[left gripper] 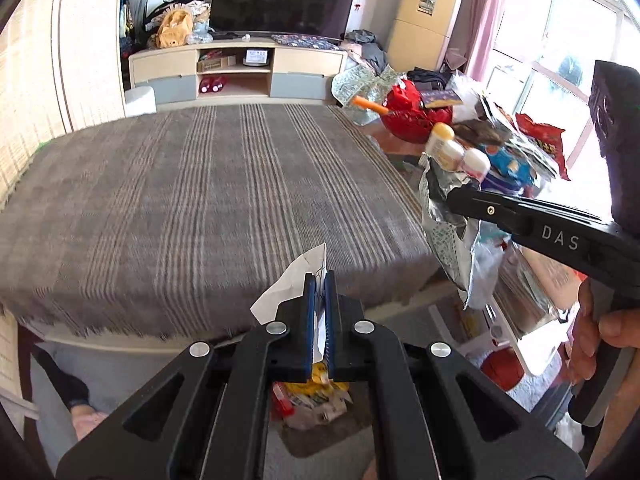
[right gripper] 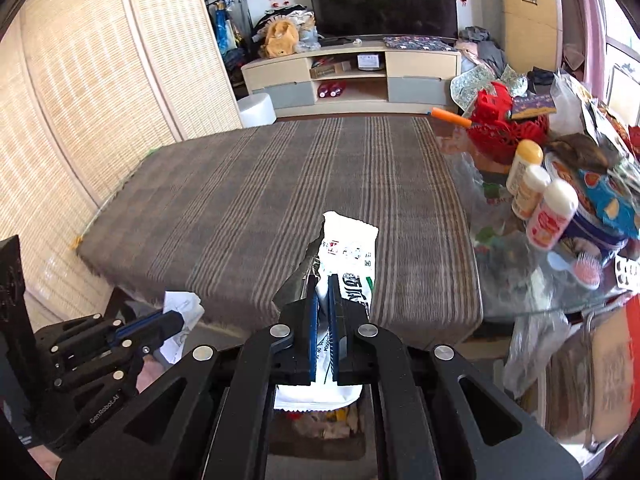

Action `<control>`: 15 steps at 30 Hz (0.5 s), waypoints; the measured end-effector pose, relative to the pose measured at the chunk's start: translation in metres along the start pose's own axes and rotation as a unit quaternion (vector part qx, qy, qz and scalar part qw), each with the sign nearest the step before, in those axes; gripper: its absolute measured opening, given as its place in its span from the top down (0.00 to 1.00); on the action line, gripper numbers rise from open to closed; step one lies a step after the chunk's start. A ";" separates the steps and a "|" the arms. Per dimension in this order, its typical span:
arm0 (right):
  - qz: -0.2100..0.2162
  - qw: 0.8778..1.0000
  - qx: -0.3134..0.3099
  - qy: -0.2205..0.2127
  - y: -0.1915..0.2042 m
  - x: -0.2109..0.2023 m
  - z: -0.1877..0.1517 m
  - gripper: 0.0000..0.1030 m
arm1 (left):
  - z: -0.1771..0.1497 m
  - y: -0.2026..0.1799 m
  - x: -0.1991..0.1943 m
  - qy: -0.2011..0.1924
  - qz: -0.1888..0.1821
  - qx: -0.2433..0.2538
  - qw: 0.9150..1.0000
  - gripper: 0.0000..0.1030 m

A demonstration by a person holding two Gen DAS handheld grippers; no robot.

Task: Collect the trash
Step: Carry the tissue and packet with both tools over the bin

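My left gripper is shut on a crumpled white paper scrap, held in front of the near edge of the striped bed. It also shows at the lower left of the right wrist view, with the paper in it. My right gripper is shut on a white snack wrapper with green print. In the left wrist view the right gripper holds the wrapper's silvery side at the right. Below both grippers sits a trash bin holding wrappers, also seen in the right wrist view.
A grey striped bed fills the middle. A glass table at the right carries bottles, snack bags and a red basket. A TV stand is at the back; woven panels line the left.
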State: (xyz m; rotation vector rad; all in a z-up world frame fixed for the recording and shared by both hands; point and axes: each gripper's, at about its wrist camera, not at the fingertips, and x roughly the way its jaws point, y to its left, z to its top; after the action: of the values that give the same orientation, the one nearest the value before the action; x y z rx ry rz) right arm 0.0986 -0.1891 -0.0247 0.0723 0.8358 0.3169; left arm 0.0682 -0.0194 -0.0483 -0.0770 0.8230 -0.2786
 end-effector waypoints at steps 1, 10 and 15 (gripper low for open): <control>0.002 1.000 0.002 0.004 -0.002 0.000 -0.010 0.94 | -0.010 -0.002 0.001 0.002 -0.002 0.000 1.000 0.97; 0.019 0.998 0.021 0.057 -0.010 0.032 -0.083 0.94 | -0.085 0.000 0.043 0.058 -0.026 -0.026 0.998 0.97; 0.027 0.995 0.030 0.091 -0.008 0.065 -0.114 0.94 | -0.118 0.007 0.077 0.095 -0.042 -0.047 0.993 0.97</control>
State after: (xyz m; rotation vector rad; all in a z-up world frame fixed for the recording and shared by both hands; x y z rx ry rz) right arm 0.0569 -0.1842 -0.1497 0.1234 1.0245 0.3539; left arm 0.0327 -0.0287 -0.1845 -0.1756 1.0240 -0.3310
